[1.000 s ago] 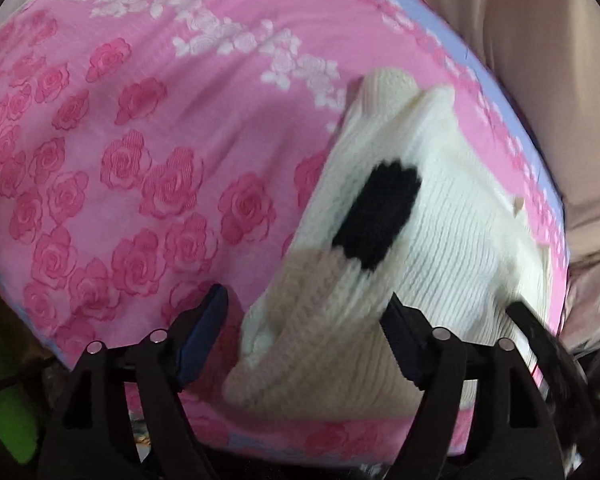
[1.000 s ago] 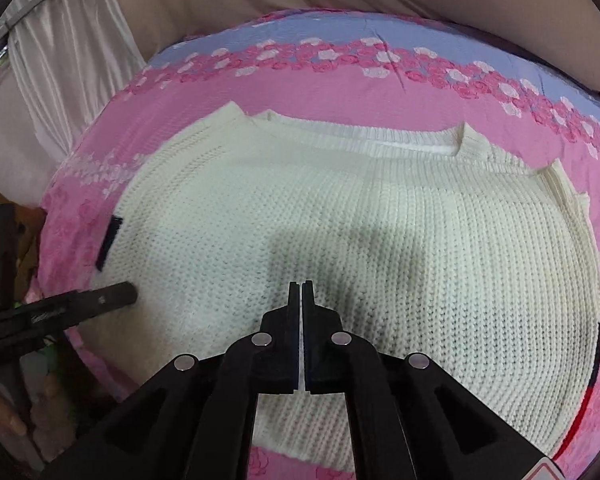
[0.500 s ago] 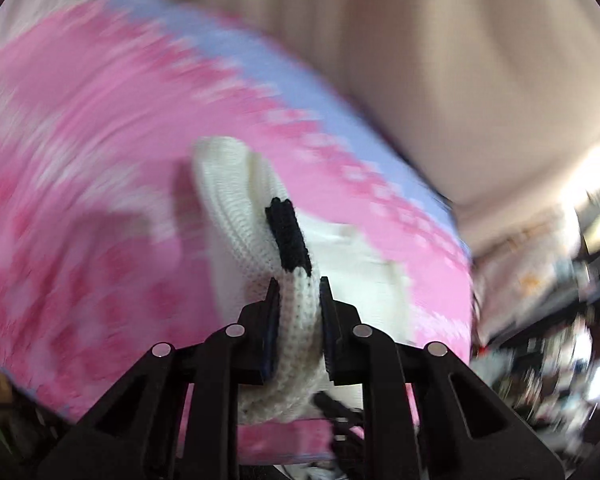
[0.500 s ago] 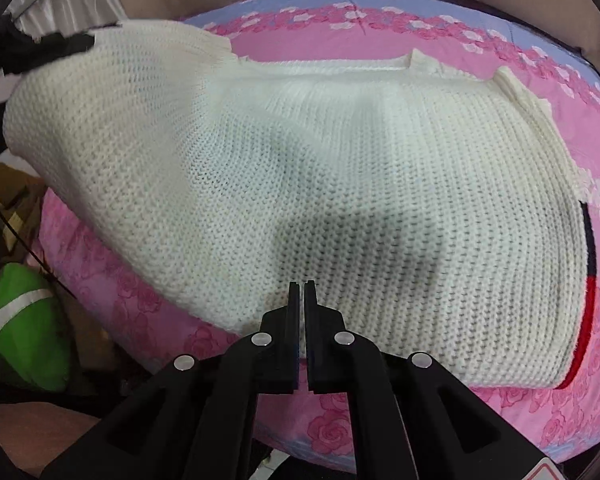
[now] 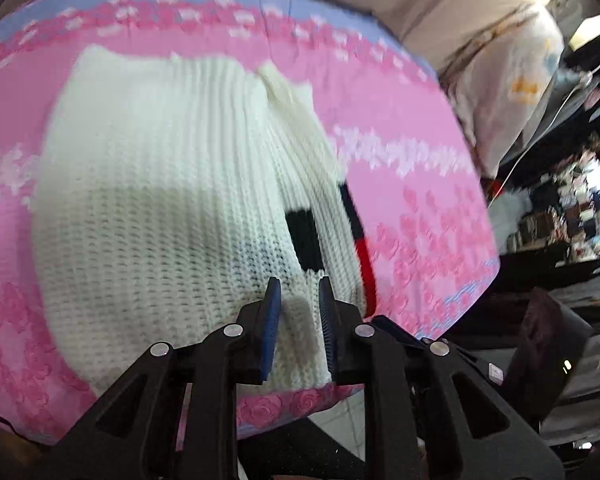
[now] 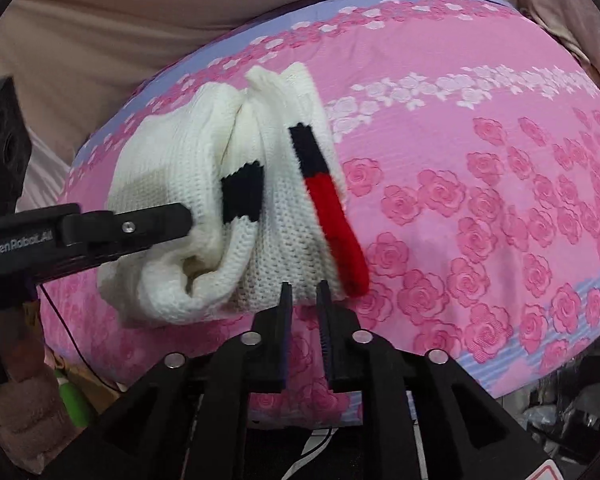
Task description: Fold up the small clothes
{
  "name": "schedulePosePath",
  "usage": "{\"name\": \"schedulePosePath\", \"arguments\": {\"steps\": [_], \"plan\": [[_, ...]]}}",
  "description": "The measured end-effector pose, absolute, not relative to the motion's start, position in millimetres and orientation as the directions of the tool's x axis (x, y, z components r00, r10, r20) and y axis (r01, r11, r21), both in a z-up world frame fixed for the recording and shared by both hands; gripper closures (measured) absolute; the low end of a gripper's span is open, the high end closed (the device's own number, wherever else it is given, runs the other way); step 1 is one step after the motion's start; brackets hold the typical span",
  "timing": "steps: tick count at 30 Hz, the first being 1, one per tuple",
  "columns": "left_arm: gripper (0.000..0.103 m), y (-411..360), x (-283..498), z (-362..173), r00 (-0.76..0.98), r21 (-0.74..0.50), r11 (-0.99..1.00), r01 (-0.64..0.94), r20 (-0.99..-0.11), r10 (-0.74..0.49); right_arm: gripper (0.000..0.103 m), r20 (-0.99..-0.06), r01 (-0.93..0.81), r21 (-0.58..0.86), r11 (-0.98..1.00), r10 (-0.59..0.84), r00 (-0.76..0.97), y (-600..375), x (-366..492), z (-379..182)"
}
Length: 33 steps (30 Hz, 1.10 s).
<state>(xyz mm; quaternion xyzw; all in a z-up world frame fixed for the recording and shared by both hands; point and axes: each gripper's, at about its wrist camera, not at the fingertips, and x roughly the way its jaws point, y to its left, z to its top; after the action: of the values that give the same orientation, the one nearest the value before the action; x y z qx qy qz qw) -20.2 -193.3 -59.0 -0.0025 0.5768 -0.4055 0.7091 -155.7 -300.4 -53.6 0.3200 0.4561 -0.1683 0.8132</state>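
Observation:
A small white knit sweater [image 5: 160,208] with black and red cuff bands lies folded in half on the pink rose-print bed cover [image 5: 420,208]. My left gripper [image 5: 298,292] has its jaws a little apart around the folded sleeve edge near the black band [image 5: 304,236]. In the right wrist view the sweater [image 6: 204,184] sits left of centre, and the left gripper [image 6: 152,224] reaches in from the left onto it. My right gripper [image 6: 302,296] is slightly open and empty, at the sweater's near edge by the red cuff [image 6: 336,224].
The bed cover [image 6: 480,200] spreads to the right, with a beige curtain [image 6: 120,20] behind it. Cluttered shelves and a pale pillow [image 5: 512,72] stand beyond the bed's right edge. A green object [image 6: 74,400] lies low at the left.
My left gripper carried the sleeve side across and laid it over the other half, then its jaws parted. My right gripper opened a little and now sits at the sweater's near edge.

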Motion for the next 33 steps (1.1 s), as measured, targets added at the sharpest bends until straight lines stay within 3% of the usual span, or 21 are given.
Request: {"name": "schedulePosePath", "arguments": {"steps": [1,3,5,7,12,14,15,16,18,27,29,33], "plan": [[0.078,-182.9,-18.3,-47.3,0.038,-0.474,0.669,0.572,-0.8,-0.599,0.06,-0.835,0.564,0.389,0.729,0.02,0.55,-302.3,-156.1,-45.2],[0.053,-156.3,-10.6,-22.0,0.153,-0.437,0.703,0.562,-0.78,-0.607,0.049,-0.792,0.535,0.454,0.713,0.048,0.609,-302.9,-150.6,-30.5],[0.045,-130.3,4.5,-8.3,0.25,-0.395,0.753,0.526,-0.774,-0.581,0.037,-0.764,0.502,0.499,0.707,0.086,0.639,-302.4,-136.0,-21.2],[0.045,-113.3,14.5,-9.7,0.3,-0.35,0.797,0.492,-0.792,-0.532,0.033,-0.755,0.472,0.527,0.707,0.134,0.642,-299.1,-114.0,-22.6],[0.045,-77.4,20.2,-25.4,0.349,-0.277,0.873,0.401,-0.835,-0.425,0.032,-0.816,0.536,0.532,0.656,0.227,0.532,-286.2,-74.6,-65.7],[0.044,-72.0,20.6,-33.3,0.334,-0.28,0.881,0.381,-0.847,-0.414,0.039,-0.82,0.546,0.542,0.639,0.26,0.51,-281.4,-68.4,-78.1],[0.044,-71.0,20.9,-36.3,0.329,-0.271,0.887,0.374,-0.855,-0.4,0.062,-0.808,0.531,0.562,0.635,0.282,0.517,-277.9,-65.0,-79.8],[0.044,-70.8,20.4,-39.2,0.322,-0.267,0.89,0.37,-0.861,-0.393,0.072,-0.807,0.522,0.562,0.642,0.285,0.518,-274.3,-61.8,-78.0],[0.044,-64.8,19.1,-40.6,0.316,-0.266,0.892,0.365,-0.866,-0.387,0.078,-0.795,0.487,0.557,0.672,0.263,0.546,-270.6,-57.1,-64.2],[0.044,-73.1,15.8,-41.9,0.304,-0.225,0.899,0.375,-0.887,-0.348,0.081,-0.694,0.383,0.498,0.778,0.093,0.714,-299.3,-71.1,39.3],[0.044,-77.8,14.1,-42.5,0.302,-0.22,0.896,0.387,-0.888,-0.348,0.081,-0.74,0.43,0.435,0.791,0.043,0.671,-311.4,-80.8,22.5],[0.044,-89.1,11.8,-45.3,0.29,-0.209,0.89,0.405,-0.894,-0.342,0.081,-0.87,0.574,0.379,0.726,0.068,0.489,-333.4,-99.8,-78.4]]}}
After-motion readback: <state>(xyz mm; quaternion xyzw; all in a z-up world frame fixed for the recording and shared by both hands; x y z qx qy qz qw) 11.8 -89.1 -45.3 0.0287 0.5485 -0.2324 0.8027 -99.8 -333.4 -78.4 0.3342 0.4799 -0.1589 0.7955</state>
